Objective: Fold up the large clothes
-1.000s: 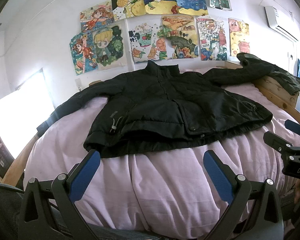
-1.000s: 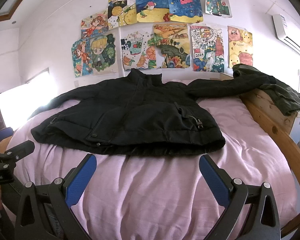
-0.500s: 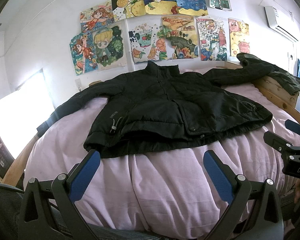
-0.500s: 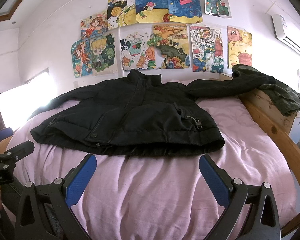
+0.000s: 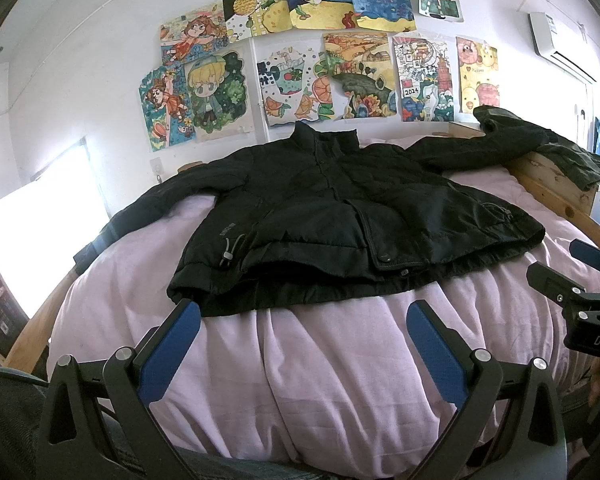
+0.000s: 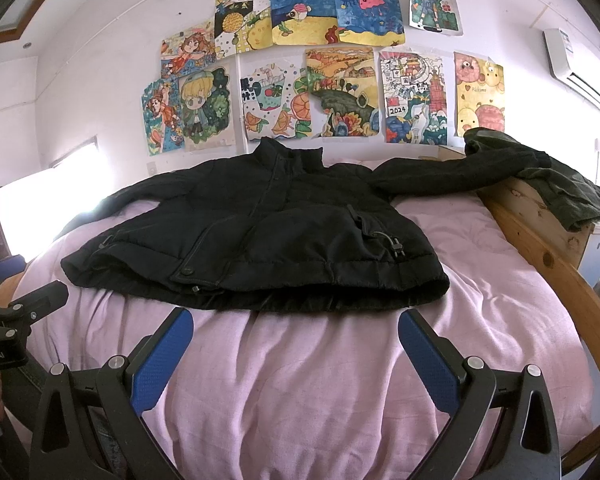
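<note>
Left gripper (image 5: 302, 336), black frame with blue-padded fingers, sat spread wide and empty, hovering over the bedding just short of the jacket hem. Right gripper (image 6: 296, 344), same build, was also spread wide with nothing between its pads, parked beside the left one; each showed at the edge of the other's view.

Change over the last second: essentially none. Both grippers held the same pose and the garment did not shift. Read: a pause before the first grasp, folding not started.

Black padded zip-front jacket with a stand collar (image 5: 340, 216) lay front-up and spread flat on the pale pink quilted bed cover (image 5: 340, 360), hem toward the grippers, collar toward the wall. Its one sleeve (image 5: 472, 152) ran out to the wooden bed rail (image 6: 540, 240) and ended on it, next to a dark olive garment (image 6: 572, 196) draped there. The other sleeve (image 5: 148, 208) trailed toward the bright window side, its end washed out by glare.

Likely first step: bring the sleeves in across the body. The rail-side sleeve could snag or drag the olive garment along.

Children's paintings (image 6: 320, 80) covered the white wall behind.
</note>
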`<action>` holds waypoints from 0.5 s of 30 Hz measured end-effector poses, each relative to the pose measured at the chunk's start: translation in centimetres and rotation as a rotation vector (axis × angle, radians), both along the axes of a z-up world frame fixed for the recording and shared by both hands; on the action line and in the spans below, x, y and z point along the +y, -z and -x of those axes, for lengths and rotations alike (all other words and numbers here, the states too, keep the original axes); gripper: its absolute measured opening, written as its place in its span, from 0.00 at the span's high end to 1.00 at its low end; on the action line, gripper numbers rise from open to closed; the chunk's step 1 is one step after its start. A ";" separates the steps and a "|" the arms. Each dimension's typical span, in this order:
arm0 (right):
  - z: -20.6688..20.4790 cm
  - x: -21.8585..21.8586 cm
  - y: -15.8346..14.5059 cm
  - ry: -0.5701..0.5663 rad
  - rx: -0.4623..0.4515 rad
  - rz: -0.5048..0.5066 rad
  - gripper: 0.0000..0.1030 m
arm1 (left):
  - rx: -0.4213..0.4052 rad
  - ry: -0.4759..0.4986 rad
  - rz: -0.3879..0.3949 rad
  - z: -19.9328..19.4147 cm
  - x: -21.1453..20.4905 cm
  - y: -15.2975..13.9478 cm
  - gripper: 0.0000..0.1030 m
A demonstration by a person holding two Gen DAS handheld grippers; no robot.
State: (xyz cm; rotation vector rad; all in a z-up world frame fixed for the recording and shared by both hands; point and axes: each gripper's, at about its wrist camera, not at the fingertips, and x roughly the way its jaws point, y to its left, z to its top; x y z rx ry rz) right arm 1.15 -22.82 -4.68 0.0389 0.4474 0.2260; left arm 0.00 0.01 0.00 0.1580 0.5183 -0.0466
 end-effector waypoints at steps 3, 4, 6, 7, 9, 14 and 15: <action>0.0 0.0 0.1 -0.001 0.000 0.000 0.00 | 0.000 0.000 0.000 0.0 0.0 0.0 0.02; 0.0 0.0 0.1 0.000 0.000 0.001 0.00 | 0.000 0.001 -0.001 0.0 0.0 0.0 0.02; 0.0 0.0 0.1 0.000 0.000 0.000 0.00 | 0.000 0.000 0.000 0.0 0.0 0.0 0.02; 0.0 0.0 0.1 0.000 0.000 0.001 0.00 | 0.000 0.000 0.000 0.0 0.0 0.0 0.02; 0.0 0.0 0.1 0.000 0.000 0.001 0.00 | 0.000 0.000 0.000 0.0 0.0 0.0 0.02; 0.0 0.0 0.2 0.000 0.000 0.001 0.00 | 0.000 0.000 0.000 0.0 0.0 0.0 0.02; 0.0 0.0 0.2 0.001 -0.001 0.002 0.00 | 0.000 0.001 0.000 0.0 0.0 0.0 0.02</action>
